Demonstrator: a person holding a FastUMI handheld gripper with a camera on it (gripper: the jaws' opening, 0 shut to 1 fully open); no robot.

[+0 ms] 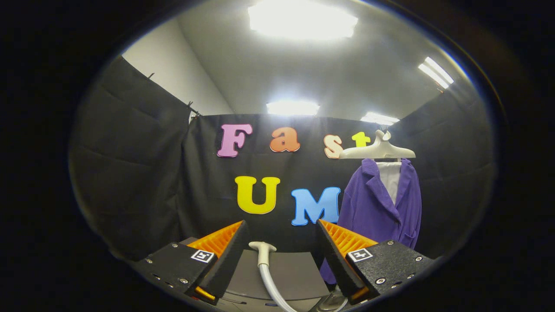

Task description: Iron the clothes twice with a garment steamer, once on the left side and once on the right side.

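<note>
Ahead, the gripper (282,247) holds ridged orange fingers (219,238) apart around a smooth white steamer hose (265,264); a purple knit coat (381,203) hangs beyond.

A grey bench (295,271) sits low in the middle of the frame, between the spread, empty jaws. A white steamer hose (269,277) with its flared end rises from the bench's surface, curving toward the lower edge.

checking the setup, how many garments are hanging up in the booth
1: a purple jacket on a white hanger, against the black wall, beyond the right finger of the open gripper. A white layer shows inside its collar; whether that is a separate garment is unclear.
</note>
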